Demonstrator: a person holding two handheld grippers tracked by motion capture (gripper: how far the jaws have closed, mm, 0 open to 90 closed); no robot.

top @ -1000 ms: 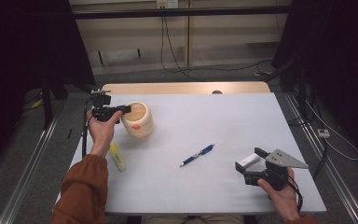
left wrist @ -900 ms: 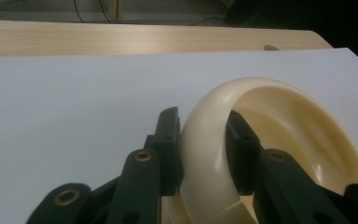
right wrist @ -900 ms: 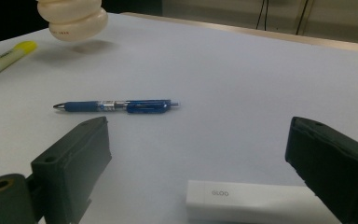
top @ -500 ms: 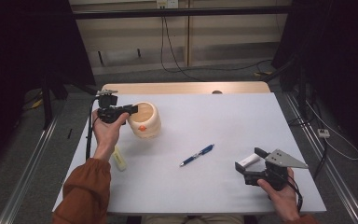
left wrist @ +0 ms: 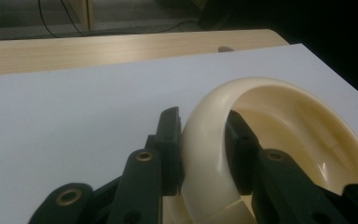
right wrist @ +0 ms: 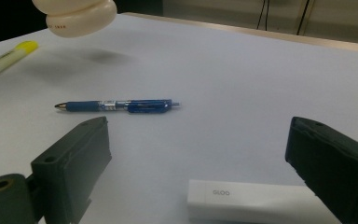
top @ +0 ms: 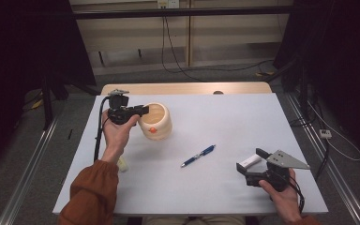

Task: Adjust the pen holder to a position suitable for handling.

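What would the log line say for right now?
left gripper: shut on cream pot rim, pot off table | right gripper: open, by white glue stick | blue pen: on table

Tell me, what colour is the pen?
Blue; the slim plastic pen shows best in the right gripper view.

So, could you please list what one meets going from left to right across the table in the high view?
Left gripper → cream pot → blue pen → white glue stick → right gripper's grey plate.
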